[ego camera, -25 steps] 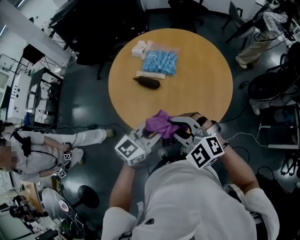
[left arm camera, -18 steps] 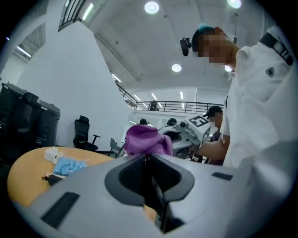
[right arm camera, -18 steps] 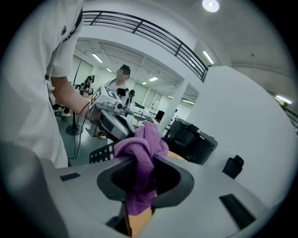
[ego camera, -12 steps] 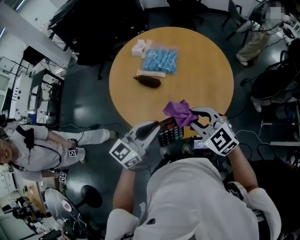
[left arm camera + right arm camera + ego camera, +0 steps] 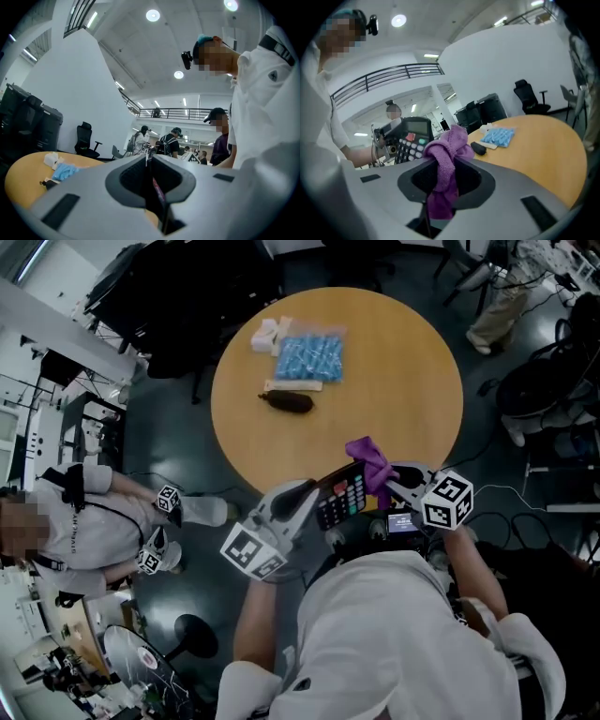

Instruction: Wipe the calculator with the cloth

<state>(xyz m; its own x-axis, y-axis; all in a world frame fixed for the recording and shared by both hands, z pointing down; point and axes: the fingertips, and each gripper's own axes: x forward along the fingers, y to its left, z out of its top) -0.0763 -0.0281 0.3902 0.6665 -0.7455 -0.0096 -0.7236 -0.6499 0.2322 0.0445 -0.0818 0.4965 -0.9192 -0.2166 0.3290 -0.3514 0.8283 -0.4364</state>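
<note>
The black calculator (image 5: 342, 498) hangs keys-up over the near rim of the round wooden table (image 5: 394, 381), with my left gripper (image 5: 323, 498) shut on its left end. In the left gripper view the calculator (image 5: 158, 194) shows edge-on, pinched between the jaws of the left gripper (image 5: 150, 164). A bunched purple cloth (image 5: 368, 460) is clamped in my right gripper (image 5: 389, 479), just right of the calculator's far end. From the right gripper view the cloth (image 5: 450, 143) fills the right gripper (image 5: 445, 164), and the calculator (image 5: 410, 138) faces it at the left.
On the table's far side lie a blue packet (image 5: 307, 357), white pieces (image 5: 264, 334) and a dark oblong object (image 5: 289, 402). A person (image 5: 84, 521) stands left of the table. Black equipment and chairs ring the table. Several people (image 5: 171, 143) stand in the background.
My right gripper has carried the cloth from on top of the calculator to its right side and has rolled. The calculator's keys now show. The left gripper has stayed almost still.
</note>
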